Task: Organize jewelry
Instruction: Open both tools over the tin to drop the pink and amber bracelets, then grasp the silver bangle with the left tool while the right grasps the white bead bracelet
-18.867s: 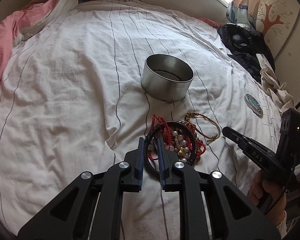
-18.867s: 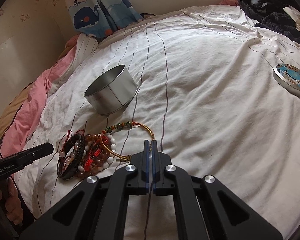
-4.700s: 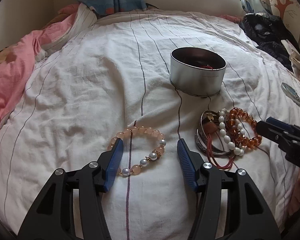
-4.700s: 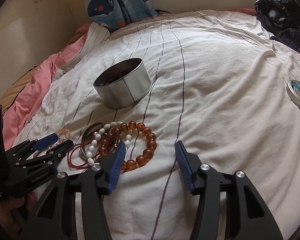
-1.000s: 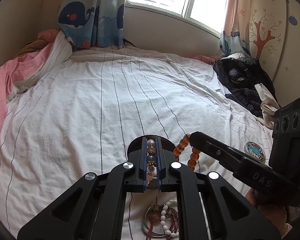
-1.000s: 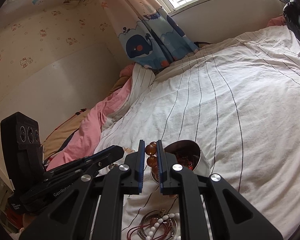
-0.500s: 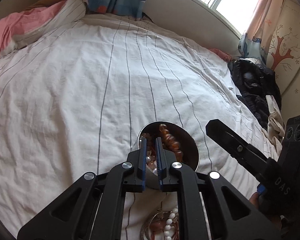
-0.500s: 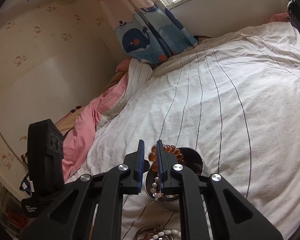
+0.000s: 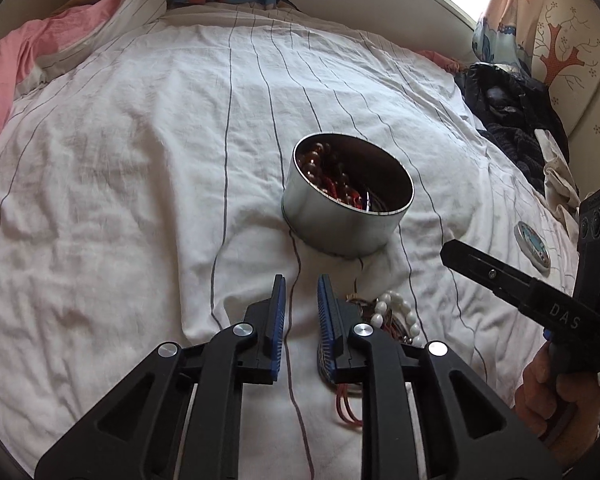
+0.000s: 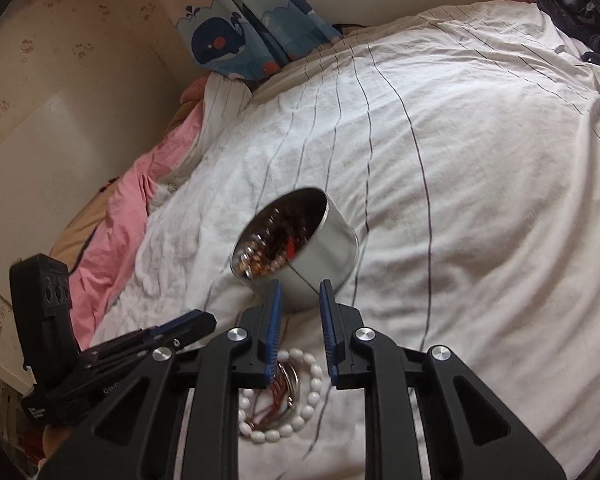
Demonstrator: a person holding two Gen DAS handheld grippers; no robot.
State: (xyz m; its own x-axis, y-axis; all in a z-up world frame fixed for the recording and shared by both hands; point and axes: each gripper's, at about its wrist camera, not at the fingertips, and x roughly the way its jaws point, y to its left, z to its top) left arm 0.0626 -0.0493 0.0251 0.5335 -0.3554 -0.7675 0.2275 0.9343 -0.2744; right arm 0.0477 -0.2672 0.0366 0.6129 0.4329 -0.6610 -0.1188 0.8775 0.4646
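A round silver tin point(image 9: 340, 224) stands on the white striped bedsheet point(image 9: 140, 184) and holds several bead bracelets point(image 9: 328, 176); it also shows in the right wrist view point(image 10: 320, 256). A small pile with a white bead bracelet point(image 9: 396, 312), metal rings and red cord lies in front of the tin, also in the right wrist view point(image 10: 308, 396). My left gripper point(image 9: 301, 286) is open and empty, just left of the pile. My right gripper point(image 10: 300, 292) is open and empty, above the pile and before the tin.
The tin's lid point(image 9: 532, 246) lies on the sheet at right. Dark clothes point(image 9: 508, 120) are heaped at the far right. A pink blanket point(image 9: 4, 80) lies along the left edge. A whale-print curtain point(image 10: 252, 36) hangs behind the bed.
Both grippers have let their bracelets go into the tin, opened, and drawn back and down toward the pile in front of it.
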